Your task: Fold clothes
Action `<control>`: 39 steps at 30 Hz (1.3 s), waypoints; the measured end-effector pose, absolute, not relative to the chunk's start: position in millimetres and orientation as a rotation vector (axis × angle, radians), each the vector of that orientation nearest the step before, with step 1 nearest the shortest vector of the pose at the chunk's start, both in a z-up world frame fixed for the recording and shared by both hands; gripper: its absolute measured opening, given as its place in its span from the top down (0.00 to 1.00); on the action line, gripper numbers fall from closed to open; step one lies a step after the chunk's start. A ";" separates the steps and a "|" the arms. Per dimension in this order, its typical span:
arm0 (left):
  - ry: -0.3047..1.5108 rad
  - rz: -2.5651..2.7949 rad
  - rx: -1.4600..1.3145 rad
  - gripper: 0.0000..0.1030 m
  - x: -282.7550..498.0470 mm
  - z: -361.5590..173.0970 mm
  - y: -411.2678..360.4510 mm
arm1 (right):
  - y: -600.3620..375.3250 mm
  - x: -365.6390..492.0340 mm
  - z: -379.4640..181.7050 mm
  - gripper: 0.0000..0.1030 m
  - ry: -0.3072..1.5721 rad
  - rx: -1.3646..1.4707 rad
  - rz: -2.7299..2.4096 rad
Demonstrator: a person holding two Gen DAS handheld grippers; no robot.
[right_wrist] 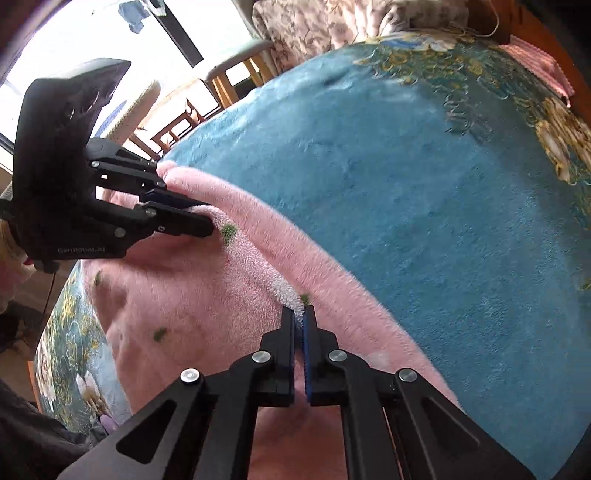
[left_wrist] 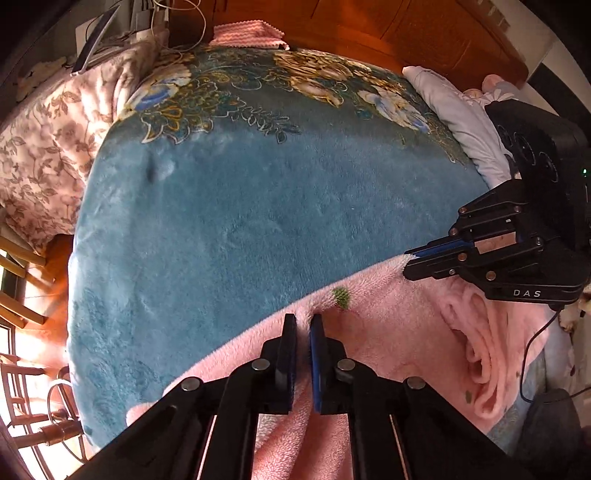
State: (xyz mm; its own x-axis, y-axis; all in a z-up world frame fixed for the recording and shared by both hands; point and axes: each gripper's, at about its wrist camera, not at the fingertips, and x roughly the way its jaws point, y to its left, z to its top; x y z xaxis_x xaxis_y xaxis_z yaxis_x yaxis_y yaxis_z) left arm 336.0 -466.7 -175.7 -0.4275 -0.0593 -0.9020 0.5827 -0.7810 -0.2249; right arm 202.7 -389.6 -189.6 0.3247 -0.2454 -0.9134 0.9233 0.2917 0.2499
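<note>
A fluffy pink garment (left_wrist: 388, 332) with small green spots lies on the near part of a blue floral blanket (left_wrist: 258, 206). My left gripper (left_wrist: 303, 321) is shut on the garment's far edge. My right gripper (left_wrist: 408, 258) is shut on the same edge, further right. In the right wrist view my right gripper (right_wrist: 300, 314) pinches the garment (right_wrist: 207, 295) at its pale hem, and my left gripper (right_wrist: 208, 216) pinches the edge to the left. The blanket (right_wrist: 424, 192) stretches beyond.
A folded pink cloth (left_wrist: 251, 35) lies at the bed's far end by the wooden headboard (left_wrist: 424, 29). A floral quilt (left_wrist: 40, 147) is bunched on the left, a pale pillow (left_wrist: 454, 110) on the right. Wooden chairs (right_wrist: 184, 114) stand beside the bed.
</note>
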 end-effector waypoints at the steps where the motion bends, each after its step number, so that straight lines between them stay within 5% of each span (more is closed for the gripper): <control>1: 0.732 -2.228 1.407 0.93 329.3 -181.5 -470.5 | -394.2 198.3 -187.8 0.97 0.884 0.948 -0.956; 8: 0.935 -2.183 1.344 0.89 335.3 -198.9 -481.1 | -406.2 194.4 -221.2 0.97 0.944 1.022 -1.037; 16: 1.096 -2.155 1.065 0.89 386.8 -153.0 -464.9 | -404.5 198.9 -203.0 0.89 0.928 1.000 -1.092; 19: 1.141 -2.113 0.958 0.87 410.7 -140.3 -453.7 | -394.6 188.6 -178.4 0.75 0.838 0.992 -1.202; 29: 1.295 -1.908 0.729 0.80 491.5 -136.0 -387.4 | -238.4 158.3 -130.2 0.70 0.443 1.115 -1.357; 32: 1.290 -1.838 0.712 0.80 513.5 -144.6 -360.6 | -180.2 162.9 -147.4 0.60 0.342 1.222 -1.357; 36: 1.514 -1.735 0.587 0.53 548.8 -171.4 -341.7 | -125.6 174.8 -174.3 0.53 0.245 1.351 -1.345; 39: 1.654 -1.629 0.468 0.44 569.3 -195.6 -335.0 | -114.1 176.9 -189.0 0.53 0.242 1.416 -1.329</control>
State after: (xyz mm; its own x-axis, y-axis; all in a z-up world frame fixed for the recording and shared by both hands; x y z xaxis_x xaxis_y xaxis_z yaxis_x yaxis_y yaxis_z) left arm 569.3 -335.0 -195.6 -0.6484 -0.2443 -0.7210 0.7173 0.1211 -0.6861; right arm 176.9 -114.1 -189.0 0.3445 -0.5058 -0.7909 0.7520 -0.3557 0.5550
